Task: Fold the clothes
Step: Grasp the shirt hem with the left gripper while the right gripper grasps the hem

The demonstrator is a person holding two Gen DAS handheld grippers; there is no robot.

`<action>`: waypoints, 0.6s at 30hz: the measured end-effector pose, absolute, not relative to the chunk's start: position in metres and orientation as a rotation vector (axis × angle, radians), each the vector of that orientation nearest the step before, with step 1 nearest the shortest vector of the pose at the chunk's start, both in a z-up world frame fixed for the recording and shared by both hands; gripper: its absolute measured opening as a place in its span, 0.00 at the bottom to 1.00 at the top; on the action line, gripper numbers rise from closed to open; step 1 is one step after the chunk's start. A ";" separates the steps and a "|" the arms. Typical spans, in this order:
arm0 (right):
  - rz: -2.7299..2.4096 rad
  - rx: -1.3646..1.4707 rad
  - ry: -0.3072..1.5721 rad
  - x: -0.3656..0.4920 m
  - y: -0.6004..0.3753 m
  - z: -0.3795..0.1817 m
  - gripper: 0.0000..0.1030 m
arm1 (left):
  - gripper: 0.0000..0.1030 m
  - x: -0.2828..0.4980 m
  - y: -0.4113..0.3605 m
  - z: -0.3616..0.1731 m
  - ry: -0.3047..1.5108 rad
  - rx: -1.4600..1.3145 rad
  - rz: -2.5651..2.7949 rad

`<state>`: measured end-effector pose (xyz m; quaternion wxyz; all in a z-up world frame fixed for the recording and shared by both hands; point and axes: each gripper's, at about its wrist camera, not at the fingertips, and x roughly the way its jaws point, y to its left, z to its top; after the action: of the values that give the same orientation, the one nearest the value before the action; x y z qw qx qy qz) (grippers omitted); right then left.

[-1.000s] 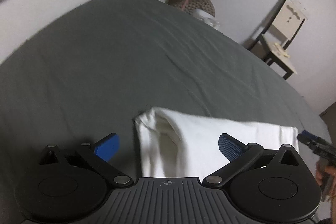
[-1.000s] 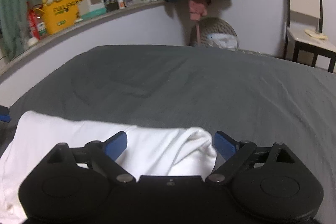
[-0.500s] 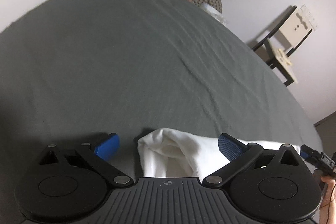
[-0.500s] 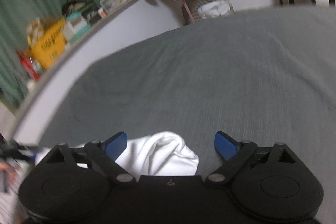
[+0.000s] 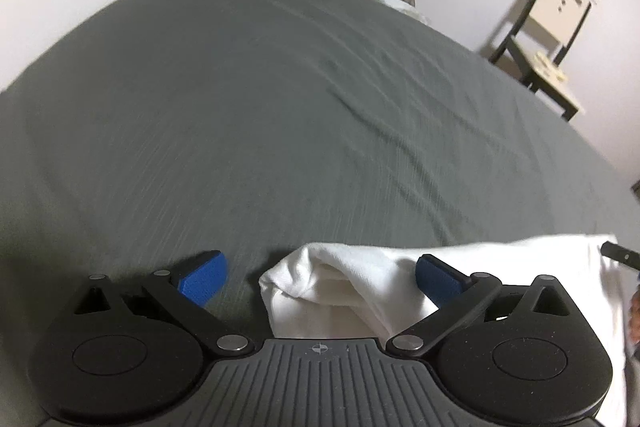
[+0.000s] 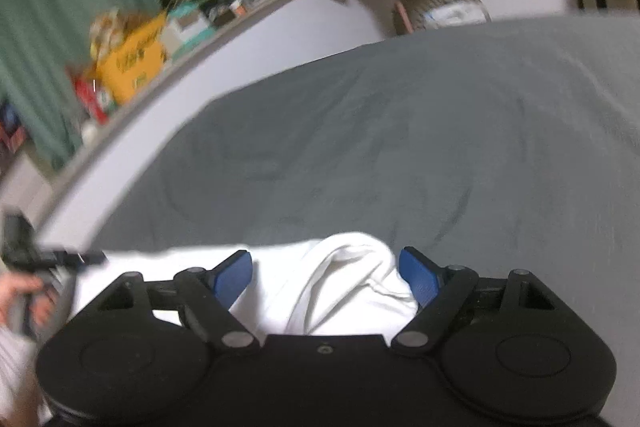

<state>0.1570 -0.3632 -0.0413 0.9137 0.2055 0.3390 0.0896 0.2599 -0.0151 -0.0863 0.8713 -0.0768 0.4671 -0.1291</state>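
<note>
A folded white garment (image 5: 360, 291) lies along the near edge of a bed covered by a grey sheet (image 5: 280, 107). The left tongs (image 5: 320, 277) and right tongs (image 6: 326, 273) each straddle one end, blue pads spread apart, gripping nothing.

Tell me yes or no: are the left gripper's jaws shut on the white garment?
No: the left gripper stands with its jaws wide apart, the white garment lying loose between them.

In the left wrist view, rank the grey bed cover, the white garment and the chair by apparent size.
1. Grey bed cover, fills most of the view.
2. White garment, partly hidden by the left gripper.
3. Chair, smallest, though it stands far from the camera, so its true size is unsure.
</note>
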 end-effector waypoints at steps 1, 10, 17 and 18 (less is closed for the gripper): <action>0.187 0.379 0.701 0.157 -0.357 -0.039 0.60 | 0.97 0.259 -0.019 -0.087 0.968 -0.146 -0.266; 0.209 0.409 0.693 0.156 -0.354 -0.035 0.18 | 0.34 0.246 -0.038 -0.080 0.906 -0.053 -0.296; 0.193 0.345 0.640 0.153 -0.343 -0.022 0.15 | 0.20 0.241 -0.043 -0.066 0.837 -0.007 -0.308; 0.188 0.342 0.622 0.152 -0.342 -0.017 0.14 | 0.20 0.240 -0.043 -0.062 0.822 0.002 -0.307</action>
<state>0.1522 -0.3423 -0.0173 0.9333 0.1673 0.3041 0.0921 0.2399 -0.0428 -0.0619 0.9054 0.0008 0.3978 -0.1485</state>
